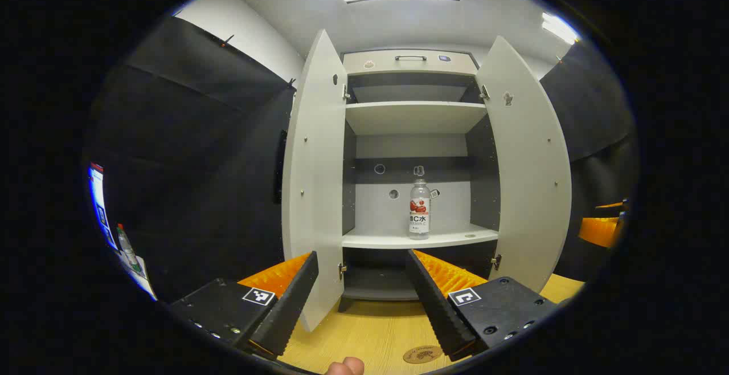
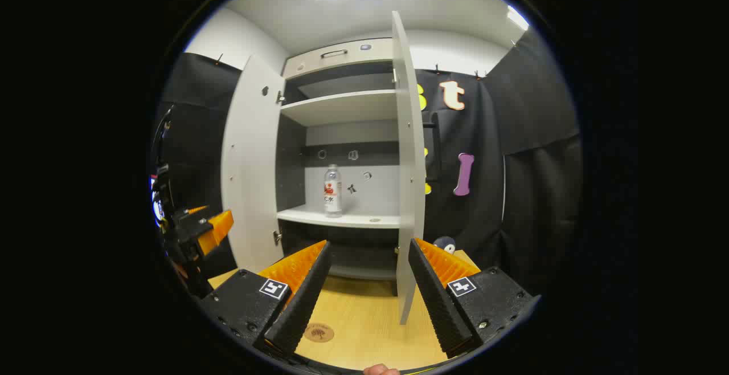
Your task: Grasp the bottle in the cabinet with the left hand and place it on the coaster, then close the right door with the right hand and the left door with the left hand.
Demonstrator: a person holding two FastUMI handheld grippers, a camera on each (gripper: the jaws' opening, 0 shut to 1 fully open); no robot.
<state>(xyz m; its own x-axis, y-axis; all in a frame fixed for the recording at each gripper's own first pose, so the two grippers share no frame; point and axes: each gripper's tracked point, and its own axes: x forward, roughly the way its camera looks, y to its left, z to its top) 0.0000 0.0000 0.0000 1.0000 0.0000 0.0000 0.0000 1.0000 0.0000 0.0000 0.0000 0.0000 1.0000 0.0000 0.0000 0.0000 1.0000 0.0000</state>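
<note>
wooden bench [image 1: 364, 329] under a white cabinet [image 1: 413, 64], both doors swung wide, bottle [image 1: 419, 208] upright on the middle shelf [image 1: 450, 239], round coaster [image 1: 422, 354] on the bench near the left gripper [image 1: 364, 298], spread and empty, right gripper [image 2: 367, 289] likewise spread, facing the right door [image 2: 410, 164]

The left gripper [image 1: 361, 301] and right gripper [image 2: 367, 292] are held level, jaws spread wide (nothing is gripped between them).
</note>
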